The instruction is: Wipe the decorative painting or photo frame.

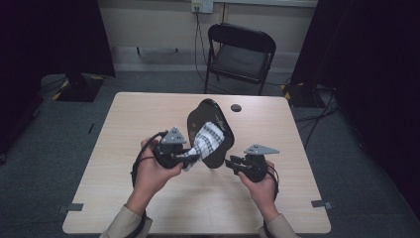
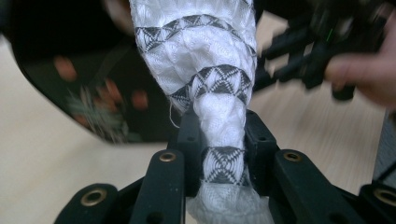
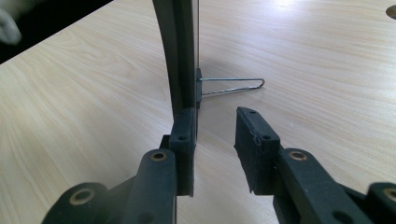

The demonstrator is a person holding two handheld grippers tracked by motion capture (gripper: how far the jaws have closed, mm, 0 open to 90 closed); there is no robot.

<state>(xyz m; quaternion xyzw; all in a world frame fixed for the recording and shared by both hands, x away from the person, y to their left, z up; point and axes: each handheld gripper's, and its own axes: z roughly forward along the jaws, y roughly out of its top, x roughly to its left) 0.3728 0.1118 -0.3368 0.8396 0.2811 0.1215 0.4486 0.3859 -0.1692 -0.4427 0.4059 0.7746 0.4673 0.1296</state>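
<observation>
My left gripper (image 1: 190, 157) is clamped on a bunched white cloth with grey triangle bands (image 1: 204, 141); in the left gripper view the jaws pinch the cloth (image 2: 219, 116) tight at its narrow end. The cloth runs from the jaws up and away onto the face of the black oval tray (image 1: 210, 131), which stands on edge near the middle of the table (image 1: 124, 129).

The tray's long axis is roughly upright, leaning back a little, its painted face (image 2: 93, 93) turned toward my left gripper.

My right gripper (image 1: 233, 162) is at the tray's lower right edge. In the right gripper view the jaws stand apart, one pad against the rim (image 3: 180, 56), a wire stand (image 3: 233, 85) behind it.

Judgement: wiping is under way; the cloth is on the face, but how much is cleaned I cannot tell.
</observation>
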